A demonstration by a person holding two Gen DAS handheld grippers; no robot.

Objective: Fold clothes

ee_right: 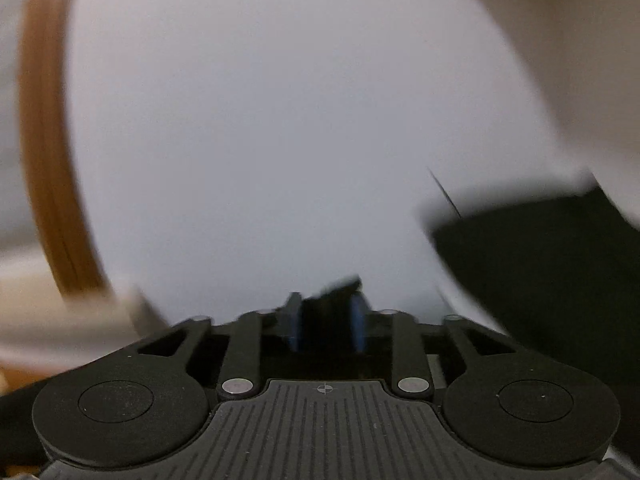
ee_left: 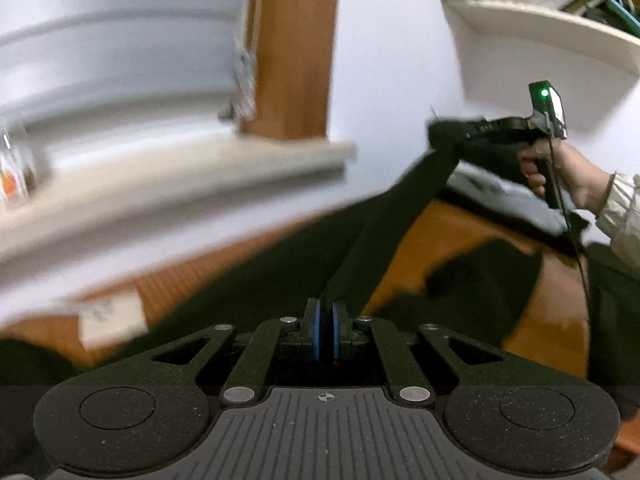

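Both your left gripper (ee_left: 325,320) and right gripper (ee_right: 326,320) are clamped on the garment (ee_left: 384,216), stretched toward two o'clock above the surface (ee_left: 452,232). No fold looks made yet.

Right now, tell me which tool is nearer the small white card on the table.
Left. The left tool holds the dark garment just right of the white card; the right tool is raised far across the table.

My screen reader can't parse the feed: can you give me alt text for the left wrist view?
The left gripper is shut on a dark garment, which stretches up and right to the right gripper, held in a hand. Below lies a wooden table; behind are a white wall and a shelf of books, blurred.
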